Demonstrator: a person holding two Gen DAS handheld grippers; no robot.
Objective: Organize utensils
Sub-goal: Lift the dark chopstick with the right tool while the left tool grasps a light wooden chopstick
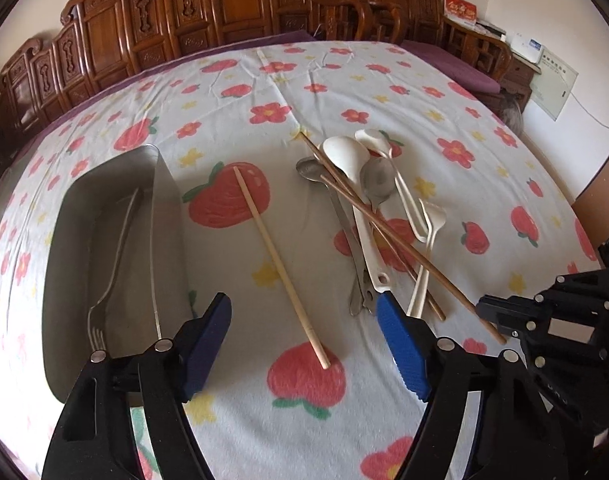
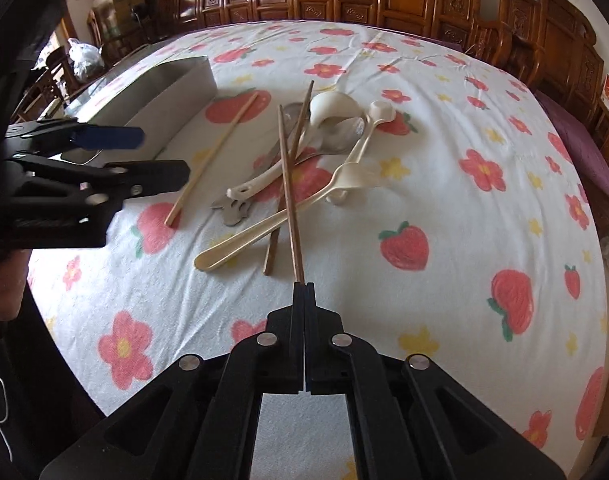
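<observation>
While your right gripper (image 2: 303, 286) is clamped on the near end of a brown chopstick (image 2: 289, 184) whose length runs away across the spoon pile (image 2: 336, 136), carry it toward the metal tray (image 1: 104, 240) beside your open left gripper (image 1: 304, 320).

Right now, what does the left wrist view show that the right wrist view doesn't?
Only the left wrist view looks down into the metal tray, where a fork lies, and shows the left claw open over the pale chopstick.

Only the right wrist view shows the right claw shut on a brown chopstick.

Both show the tray, the pale chopstick, the spoon pile and the flowered cloth.
</observation>
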